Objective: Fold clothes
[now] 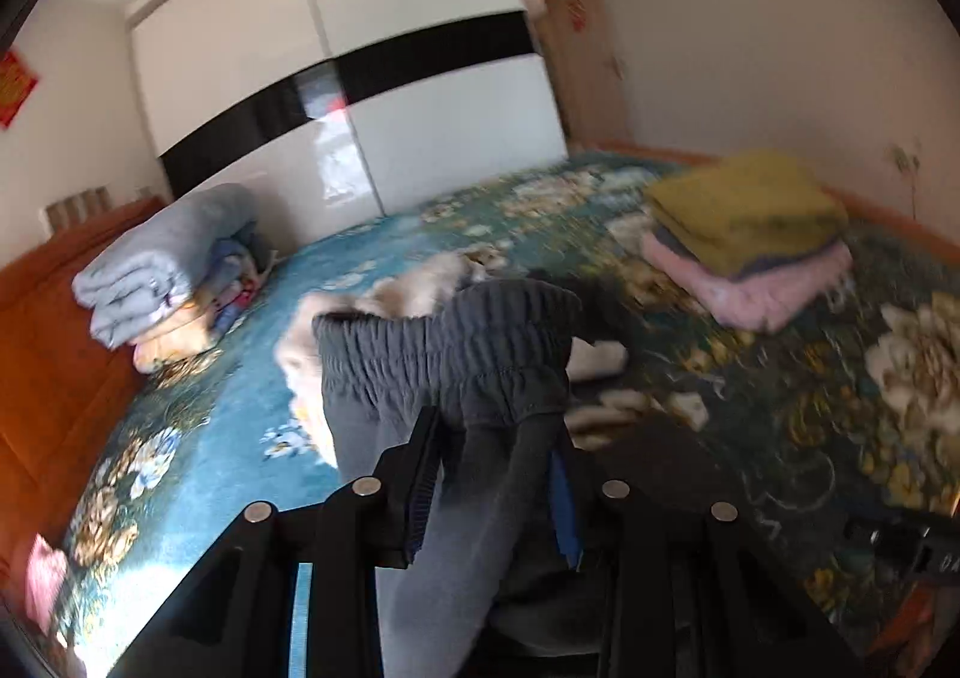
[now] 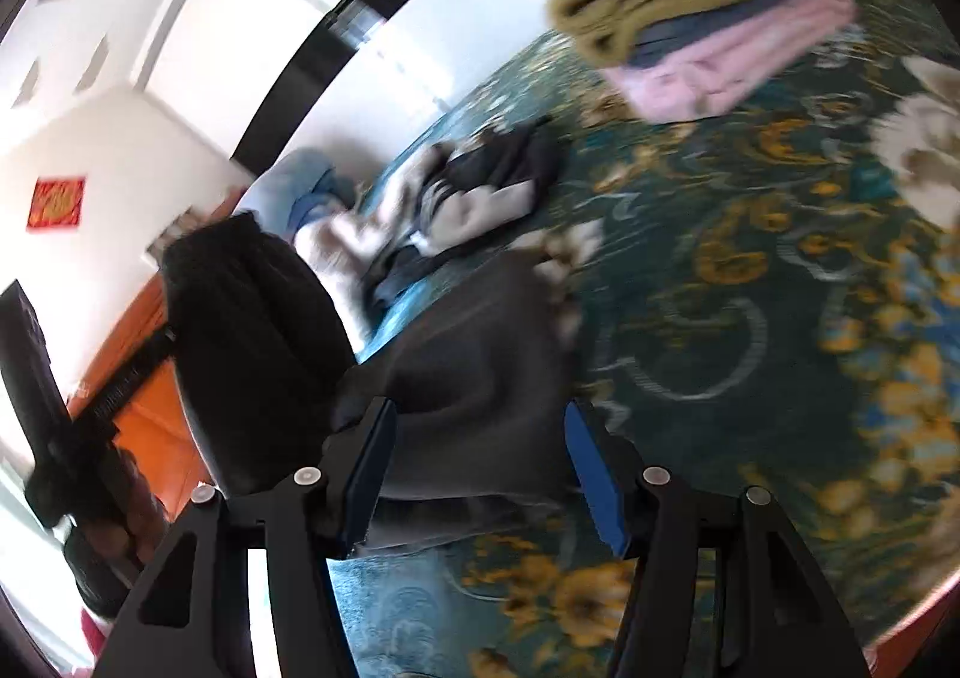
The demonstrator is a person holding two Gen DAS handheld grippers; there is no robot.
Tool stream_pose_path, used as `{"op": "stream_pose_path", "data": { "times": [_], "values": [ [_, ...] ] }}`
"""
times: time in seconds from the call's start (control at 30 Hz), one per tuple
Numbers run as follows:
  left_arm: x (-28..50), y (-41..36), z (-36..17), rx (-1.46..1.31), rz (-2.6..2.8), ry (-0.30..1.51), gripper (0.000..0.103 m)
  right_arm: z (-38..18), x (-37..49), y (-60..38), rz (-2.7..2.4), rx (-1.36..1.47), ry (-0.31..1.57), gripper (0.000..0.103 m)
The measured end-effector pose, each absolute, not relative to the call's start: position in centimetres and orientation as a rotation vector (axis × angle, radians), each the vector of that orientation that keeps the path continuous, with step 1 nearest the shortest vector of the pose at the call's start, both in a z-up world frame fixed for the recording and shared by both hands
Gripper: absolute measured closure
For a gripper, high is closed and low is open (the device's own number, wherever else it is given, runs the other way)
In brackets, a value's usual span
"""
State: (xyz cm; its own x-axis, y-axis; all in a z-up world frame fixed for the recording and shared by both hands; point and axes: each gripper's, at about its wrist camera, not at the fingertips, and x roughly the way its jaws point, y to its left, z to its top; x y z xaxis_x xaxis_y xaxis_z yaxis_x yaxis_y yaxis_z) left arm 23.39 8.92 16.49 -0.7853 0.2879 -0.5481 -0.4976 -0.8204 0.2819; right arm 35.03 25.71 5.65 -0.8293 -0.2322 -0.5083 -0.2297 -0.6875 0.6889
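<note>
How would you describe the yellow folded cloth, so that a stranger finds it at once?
Start from the bed with the blue-green flowered cover. Near the wall side lies a small stack of folded clothes. The yellow cloth is the top one, above a thin dark layer and a pink piece.

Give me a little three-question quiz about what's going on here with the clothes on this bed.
1. True or false: the left gripper is shut on the grey trousers.
2. Which folded item tops the pile on the bed? A) pink B) yellow-green C) white
3. Fill in: the right gripper is ____, with grey cloth lying between its fingers.

Key: 1 true; 2 B; 3 open
</note>
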Motion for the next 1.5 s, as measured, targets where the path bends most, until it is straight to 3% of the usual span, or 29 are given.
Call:
{"op": "stream_pose_path", "data": {
  "times": [0.2,0.4,0.47,0.5,0.63,0.77,0.9,1.1,1.23,1.5],
  "values": [
    [24.9,12.6,12.3,-0.786,2.491,0.673,0.067,4.7,36.2,28.0,-2.728,0.935,-1.336,0.043],
    [25.2,12.5,12.0,-0.836,2.479,0.624,0.064,5.3,37.4,27.8,-2.764,0.970,-1.308,0.043],
    [25.4,12.2,12.3,-0.835,2.490,0.613,0.048,5.7,37.6,27.5,-2.792,0.981,-1.283,0.043],
    [25.5,12.1,12.4,-0.834,2.496,0.607,0.035,5.9,37.6,27.3,-2.800,0.981,-1.277,0.043],
    [27.2,12.3,13.5,-0.712,2.518,0.671,0.033,6.7,37.0,26.3,-2.820,0.988,-1.248,0.043],
    [27.0,8.4,16.1,-0.706,2.483,0.463,0.033,7.7,36.4,24.9,-2.829,1.003,-1.171,0.043],
    [24.1,1.3,16.8,-0.737,2.570,0.215,0.027,8.5,35.9,23.9,-2.829,1.004,-1.103,0.043],
    [17.3,-8.5,9.7,-1.179,2.636,-0.287,0.026,7.8,32.0,20.5,-2.730,1.082,-1.023,0.036],
    [16.7,-9.1,6.0,-1.275,2.553,-0.296,0.026,5.7,28.7,18.5,-2.608,1.163,-1.045,0.036],
    [17.6,-7.0,5.5,-1.166,2.437,-0.192,0.028,4.0,24.4,19.0,-2.563,1.109,-1.274,0.030]
  ]
}}
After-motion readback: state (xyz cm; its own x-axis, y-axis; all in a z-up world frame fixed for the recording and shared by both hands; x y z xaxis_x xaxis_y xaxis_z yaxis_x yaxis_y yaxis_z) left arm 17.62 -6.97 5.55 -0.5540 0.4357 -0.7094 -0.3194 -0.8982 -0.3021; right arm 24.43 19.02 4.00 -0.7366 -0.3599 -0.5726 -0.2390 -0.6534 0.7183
